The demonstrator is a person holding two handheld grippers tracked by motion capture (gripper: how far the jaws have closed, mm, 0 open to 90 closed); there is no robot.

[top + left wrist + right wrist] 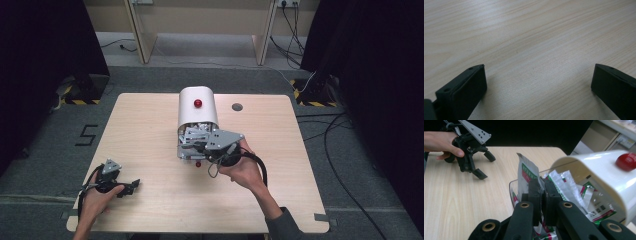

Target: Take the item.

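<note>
On the wooden worktop stood a white box with a rounded lid and a red knob on top; the lid was rolled back, so the clear front part lay open, full of small packets. The right gripper reached into this open part, and its two black fingers were pressed together on a silver packet with a green and red label, which stood upright between them at the near rim of the box. From above, the right hand held this gripper just at the front of the box. The left gripper rested low on the worktop near the front left corner, well apart from the box, with its fingers spread wide and only bare wood between them. The left hand held it from behind.
</note>
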